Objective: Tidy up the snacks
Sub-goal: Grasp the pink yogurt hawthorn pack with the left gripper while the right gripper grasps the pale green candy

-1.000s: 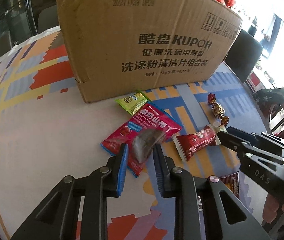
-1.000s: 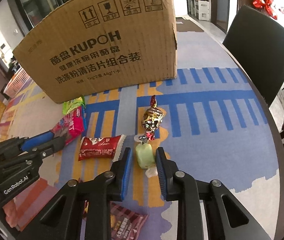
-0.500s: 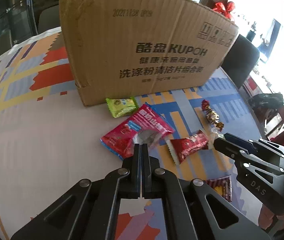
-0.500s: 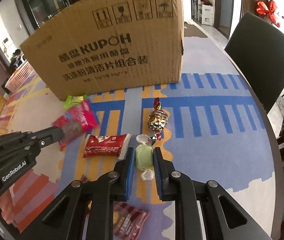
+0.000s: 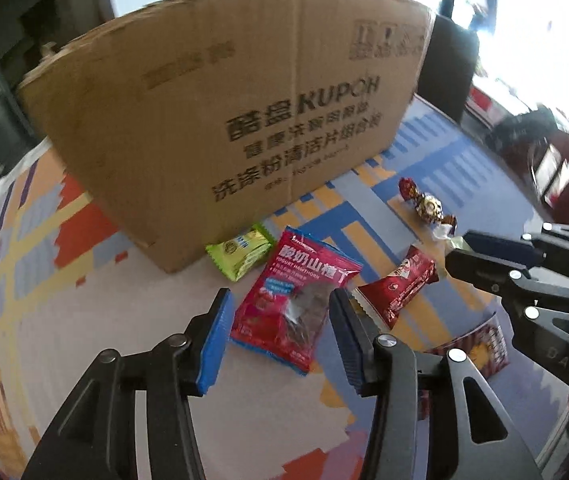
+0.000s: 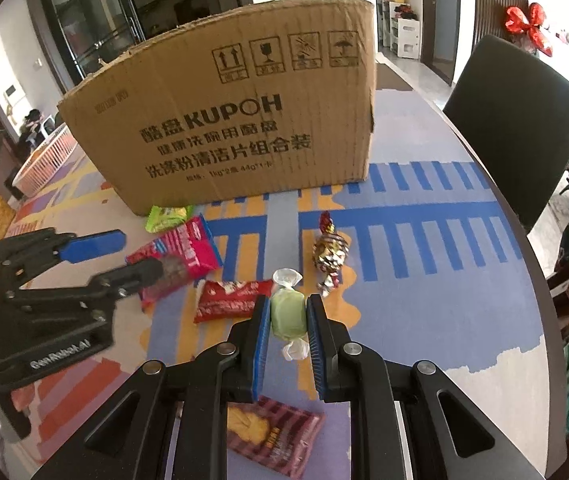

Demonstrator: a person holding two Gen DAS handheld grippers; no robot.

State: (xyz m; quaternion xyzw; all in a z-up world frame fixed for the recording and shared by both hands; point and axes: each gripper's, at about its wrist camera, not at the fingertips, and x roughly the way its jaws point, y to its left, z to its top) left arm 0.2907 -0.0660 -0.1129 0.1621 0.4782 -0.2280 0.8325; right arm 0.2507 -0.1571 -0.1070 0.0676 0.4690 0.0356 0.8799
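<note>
Left gripper (image 5: 280, 344) reopened, apparently beside pouch (image 5: 296, 300).

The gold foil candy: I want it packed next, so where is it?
In the right wrist view the gold foil candy lies on the table just beyond the right gripper, right of the red wrapper, before the cardboard box.

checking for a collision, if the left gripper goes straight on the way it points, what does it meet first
Most likely the pink snack packet, which lies between the opening jaws of the left gripper. Beyond it is the table; depth is hard to judge here.
</note>
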